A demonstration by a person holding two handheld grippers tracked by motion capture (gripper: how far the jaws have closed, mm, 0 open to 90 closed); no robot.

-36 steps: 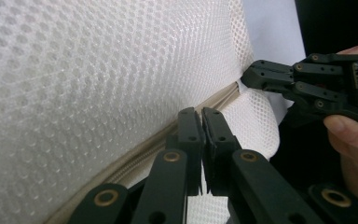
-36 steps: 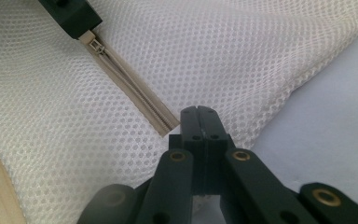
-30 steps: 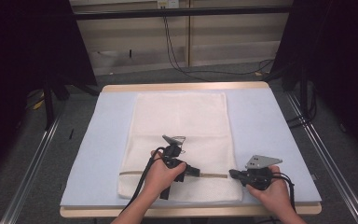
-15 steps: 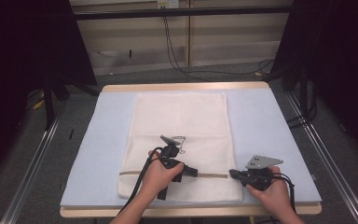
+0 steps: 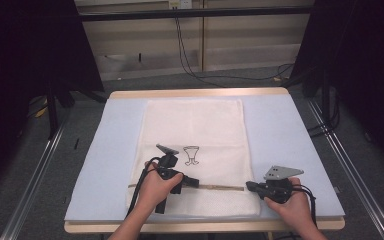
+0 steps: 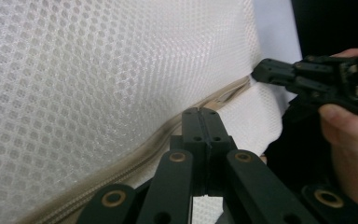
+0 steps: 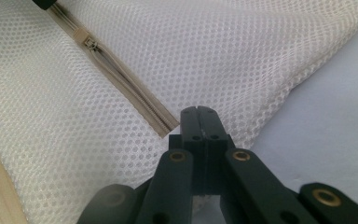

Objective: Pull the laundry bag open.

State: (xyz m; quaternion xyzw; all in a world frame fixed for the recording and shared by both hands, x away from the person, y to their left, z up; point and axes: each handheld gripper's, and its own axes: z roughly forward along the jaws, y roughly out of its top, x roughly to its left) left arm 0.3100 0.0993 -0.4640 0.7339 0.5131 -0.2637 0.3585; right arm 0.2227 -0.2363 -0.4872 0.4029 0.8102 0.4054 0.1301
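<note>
A pale blue mat (image 5: pixel 290 140) covers a wooden-edged table (image 5: pixel 195 93) in a dim room, with dark curtains hanging on both sides, a light panelled wall behind and black cables trailing over the grey floor (image 5: pixel 220 75). Metal rails run along the floor on each side of the table.

One white mesh laundry bag (image 5: pixel 195 125) lies flat on the middle of the mat, its long side running away from the person. It bears one small black printed emblem (image 5: pixel 191 155) and one beige zipper (image 5: pixel 220 188), which crosses the bag near its near end.

Two hand-held grippers work at that zipper. The left gripper (image 5: pixel 196 183) sits over the zipper line near the bag's middle, its jaws clenched together; the left gripper view shows them pressed shut right at the zipper tape (image 6: pixel 135 154), though whether they pinch the slider cannot be told. The right gripper (image 5: pixel 250 186) sits at the bag's right edge, jaws also clenched, seemingly nipping the mesh at the zipper's end (image 7: pixel 165 126). In the right gripper view the zipper slider (image 7: pixel 89 43) lies farther up the zipper.
</note>
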